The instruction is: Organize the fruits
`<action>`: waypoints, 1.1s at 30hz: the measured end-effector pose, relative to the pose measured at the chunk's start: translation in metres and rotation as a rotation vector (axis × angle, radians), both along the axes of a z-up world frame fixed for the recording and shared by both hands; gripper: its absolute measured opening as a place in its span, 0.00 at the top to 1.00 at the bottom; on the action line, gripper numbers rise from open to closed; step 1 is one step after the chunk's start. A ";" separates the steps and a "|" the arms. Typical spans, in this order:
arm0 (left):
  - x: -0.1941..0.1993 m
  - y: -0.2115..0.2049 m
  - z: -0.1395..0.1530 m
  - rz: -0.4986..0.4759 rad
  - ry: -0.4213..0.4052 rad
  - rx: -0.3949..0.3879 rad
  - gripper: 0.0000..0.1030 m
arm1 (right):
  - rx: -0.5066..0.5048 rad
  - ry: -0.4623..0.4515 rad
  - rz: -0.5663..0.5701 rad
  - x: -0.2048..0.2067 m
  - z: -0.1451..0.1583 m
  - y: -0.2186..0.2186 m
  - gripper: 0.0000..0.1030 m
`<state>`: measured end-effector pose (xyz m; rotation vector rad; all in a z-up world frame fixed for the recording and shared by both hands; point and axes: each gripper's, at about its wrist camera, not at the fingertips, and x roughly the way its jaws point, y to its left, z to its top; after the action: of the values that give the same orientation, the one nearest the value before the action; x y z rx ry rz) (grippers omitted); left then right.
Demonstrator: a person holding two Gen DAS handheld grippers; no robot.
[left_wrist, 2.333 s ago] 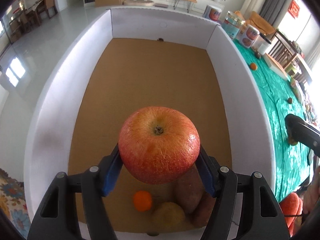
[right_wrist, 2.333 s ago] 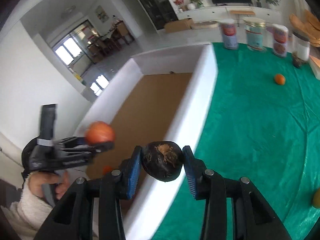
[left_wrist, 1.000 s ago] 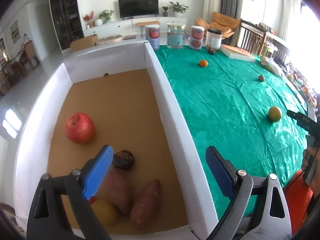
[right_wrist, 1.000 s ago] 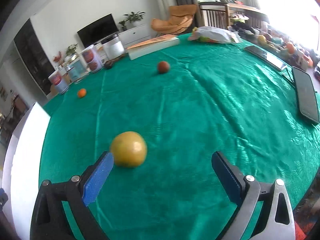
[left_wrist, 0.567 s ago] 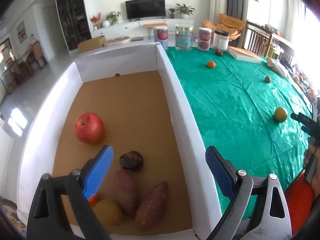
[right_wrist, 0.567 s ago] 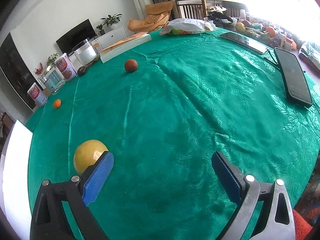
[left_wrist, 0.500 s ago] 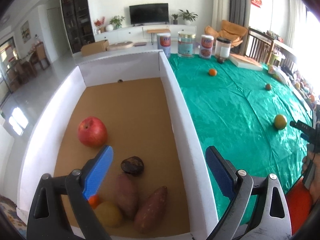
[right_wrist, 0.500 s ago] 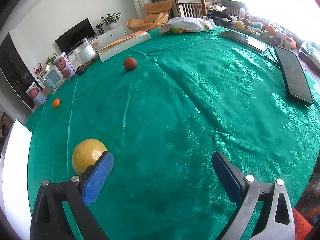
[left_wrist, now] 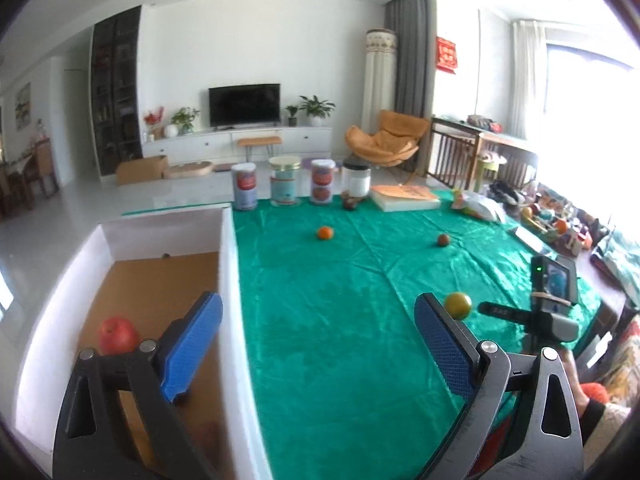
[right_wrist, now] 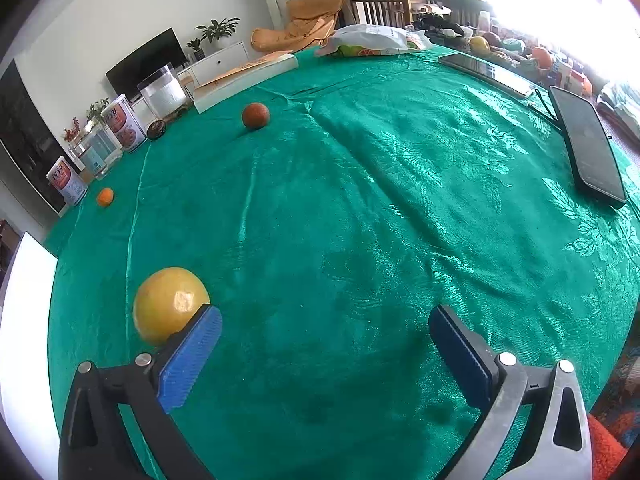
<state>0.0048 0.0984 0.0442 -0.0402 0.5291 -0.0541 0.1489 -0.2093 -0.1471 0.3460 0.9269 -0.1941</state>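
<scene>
Yellow fruit [right_wrist: 170, 304] sits outside the opening right gripper [right_wrist: 326, 354] (angled down).

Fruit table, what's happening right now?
A person with a tool in each hand is sorting fruit off the green tablecloth into the white box, where a red apple already lies. The right tool is opening, empty, beside the yellow fruit, which sits just outside its left pad. The left tool is open and empty over the box wall. A small orange and a brownish fruit wait farther out.
</scene>
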 end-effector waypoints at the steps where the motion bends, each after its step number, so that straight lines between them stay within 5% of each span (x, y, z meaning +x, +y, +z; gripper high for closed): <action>1: 0.001 -0.010 -0.002 -0.029 0.008 -0.009 0.05 | 0.001 0.002 0.000 0.000 0.000 0.000 0.00; 10: 0.019 -0.076 -0.036 -0.192 0.111 -0.002 0.05 | 0.032 0.003 -0.012 -0.002 -0.002 -0.005 0.00; 15: 0.050 -0.067 -0.085 -0.127 0.224 -0.048 0.05 | 0.053 -0.031 -0.025 -0.007 0.003 -0.010 0.00; 22: 0.096 -0.038 -0.161 0.024 0.394 0.002 0.05 | 0.072 -0.022 -0.028 -0.006 0.000 -0.011 0.00; 33: 0.106 -0.050 -0.178 -0.003 0.414 0.109 0.03 | 0.035 0.001 -0.016 -0.002 -0.002 -0.005 0.00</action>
<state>0.1111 0.0481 -0.1339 0.0576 0.9447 -0.0195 0.1468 -0.2147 -0.1487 0.3862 0.9293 -0.1932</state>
